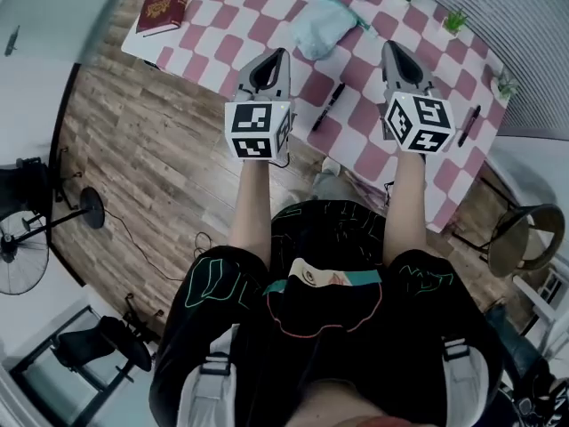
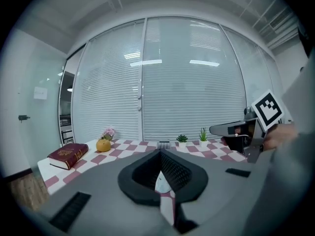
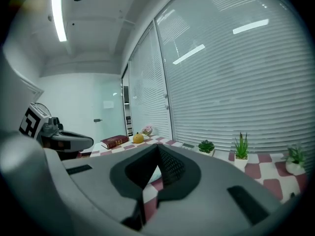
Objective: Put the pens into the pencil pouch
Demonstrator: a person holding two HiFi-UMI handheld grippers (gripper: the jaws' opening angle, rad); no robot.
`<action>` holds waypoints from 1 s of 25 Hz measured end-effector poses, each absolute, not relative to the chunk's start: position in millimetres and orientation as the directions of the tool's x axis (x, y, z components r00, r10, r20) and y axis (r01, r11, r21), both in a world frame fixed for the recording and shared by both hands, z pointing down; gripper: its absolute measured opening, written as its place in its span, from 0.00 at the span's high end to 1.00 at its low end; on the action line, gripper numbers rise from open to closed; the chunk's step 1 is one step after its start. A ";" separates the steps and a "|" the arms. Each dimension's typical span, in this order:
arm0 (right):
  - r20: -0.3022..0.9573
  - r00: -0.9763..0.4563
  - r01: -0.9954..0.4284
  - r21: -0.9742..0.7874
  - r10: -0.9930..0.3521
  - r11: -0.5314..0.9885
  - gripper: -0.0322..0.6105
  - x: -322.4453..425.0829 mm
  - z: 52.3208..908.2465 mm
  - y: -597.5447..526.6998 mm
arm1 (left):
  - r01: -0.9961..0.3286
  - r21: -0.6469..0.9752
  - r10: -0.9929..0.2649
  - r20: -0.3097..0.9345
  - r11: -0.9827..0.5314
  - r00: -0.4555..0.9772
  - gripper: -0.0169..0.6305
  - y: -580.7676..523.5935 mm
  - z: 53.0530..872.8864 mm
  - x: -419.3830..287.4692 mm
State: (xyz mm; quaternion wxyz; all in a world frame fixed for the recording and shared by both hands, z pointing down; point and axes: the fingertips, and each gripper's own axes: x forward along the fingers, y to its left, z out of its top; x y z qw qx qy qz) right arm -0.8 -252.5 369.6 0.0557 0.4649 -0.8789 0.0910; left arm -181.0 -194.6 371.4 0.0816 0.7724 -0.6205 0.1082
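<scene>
Across the upper half of the head view, we hold the left gripper (image 1: 277,59) and right gripper (image 1: 392,50) above the checkered table (image 1: 200,47), both with jaws closed on nothing. One black pen (image 1: 329,107) lies between them, lower in the frame than their tips. A second pen (image 1: 469,124) lies right of the right gripper. The pale pencil pouch (image 1: 324,25) sits higher, between the tips. We judge the pens light, stiff and prone to roll, best pinched mid-barrel. The pouch looks soft and limp.
</scene>
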 end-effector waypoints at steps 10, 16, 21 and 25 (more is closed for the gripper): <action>0.188 -0.548 -0.832 -0.220 -0.815 0.509 0.97 26.6 394.4 -277.3 | -0.971 -0.082 -0.924 0.336 -0.225 0.186 0.98 -230.3 377.8 -162.2; 0.184 -0.507 -0.853 -0.251 -0.842 0.458 0.97 45.3 398.8 -289.1 | -0.955 -0.102 -0.906 0.358 -0.278 0.225 0.98 -254.7 377.5 -150.2; 0.189 -0.484 -0.863 -0.263 -0.854 0.431 0.97 53.8 401.4 -297.7 | -0.945 -0.105 -0.895 0.367 -0.309 0.252 0.98 -278.7 373.6 -144.2; 0.200 -0.492 -0.860 -0.261 -0.847 0.438 0.97 49.5 406.3 -300.8 | -0.925 -0.123 -0.864 0.418 -0.360 0.281 0.98 -299.2 384.1 -137.4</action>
